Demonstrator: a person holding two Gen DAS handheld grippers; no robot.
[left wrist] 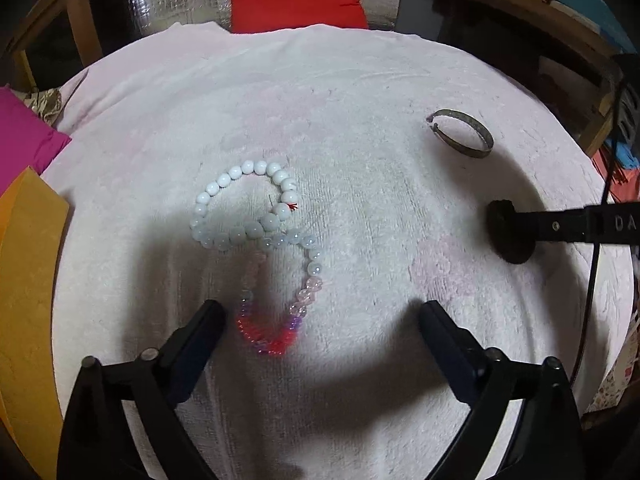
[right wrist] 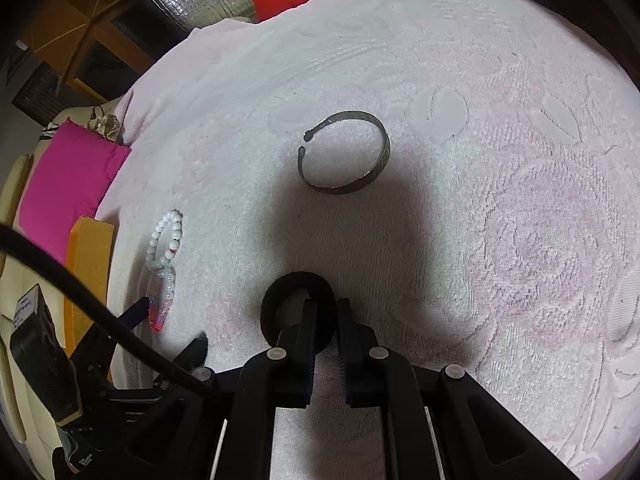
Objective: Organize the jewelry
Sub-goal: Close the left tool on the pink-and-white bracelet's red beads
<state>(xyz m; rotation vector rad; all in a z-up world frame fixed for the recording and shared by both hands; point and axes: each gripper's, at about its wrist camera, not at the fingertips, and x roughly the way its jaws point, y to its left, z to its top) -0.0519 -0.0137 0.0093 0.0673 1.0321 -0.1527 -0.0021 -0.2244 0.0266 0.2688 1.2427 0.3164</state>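
We hold our left gripper (left wrist: 320, 320) wide open and low over the soft pink towel (left wrist: 360, 80), and it has nothing in it. Its left finger is right next to the red end of the pink bead bracelet (left wrist: 276, 300). The top of that bracelet touches the white bead bracelet (left wrist: 244, 204), and the two may lie across each other. Our right gripper (right wrist: 326, 320) is almost closed, and it pinches one side of a fuzzy black ring (right wrist: 298, 308), which looks like a hair tie. The metal cuff bracelet (right wrist: 344, 152) sits alone on the towel, past the black ring and well away from the beads. What could go wrong? If we grab the pink beads, the white ones may get dragged along, because the two loops touch. The round beads could also slip out of our fingers. The black ring is only held by one side, so it could flop or fall if we move fast. The left camera shows both bead loops clearly and the black ring from the side. The right camera shows how we pinch the ring and the gap in the cuff, but there the beads are small and squashed at the edge.
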